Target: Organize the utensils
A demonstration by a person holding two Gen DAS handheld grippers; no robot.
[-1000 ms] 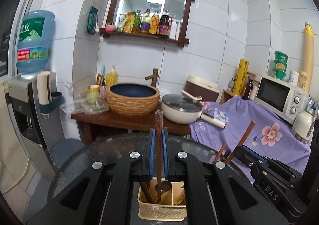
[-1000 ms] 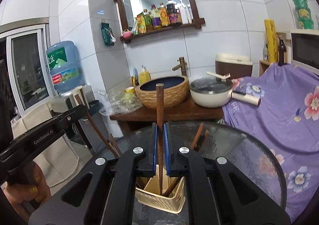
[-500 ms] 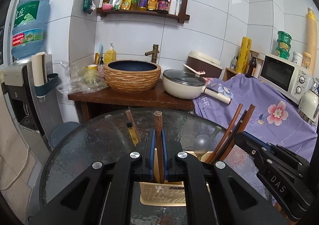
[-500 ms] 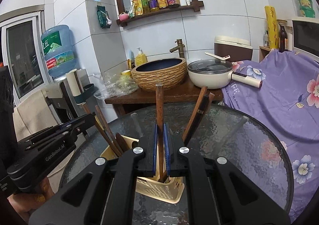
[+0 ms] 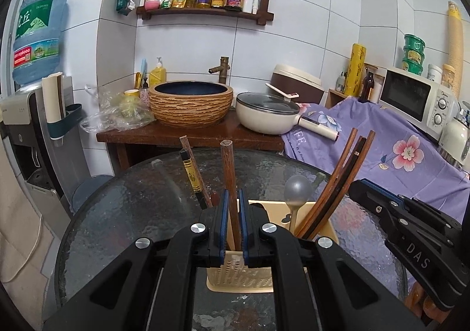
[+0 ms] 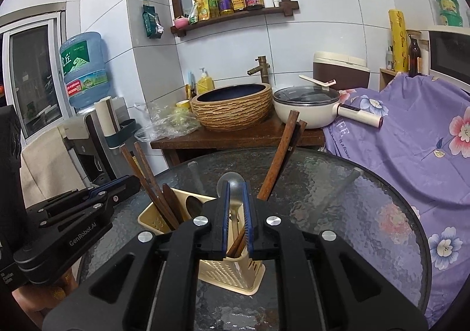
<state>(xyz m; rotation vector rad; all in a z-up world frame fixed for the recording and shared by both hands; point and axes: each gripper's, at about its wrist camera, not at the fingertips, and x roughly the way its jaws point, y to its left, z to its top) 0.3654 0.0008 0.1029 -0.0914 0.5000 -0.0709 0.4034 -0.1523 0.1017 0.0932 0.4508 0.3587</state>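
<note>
Chopsticks and a spoon stood in a cream basket on the glass surface. The left gripper clamped one wooden chopstick above it; the right gripper's fingers appeared parted, empty, over the spoon.

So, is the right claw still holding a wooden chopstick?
No. The right claw is open; only the grey spoon and chopsticks standing in the basket show between its fingers.

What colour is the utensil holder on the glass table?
Pale cream-yellow utensil holder, with perforated walls; the right wrist view shows it best.
</note>
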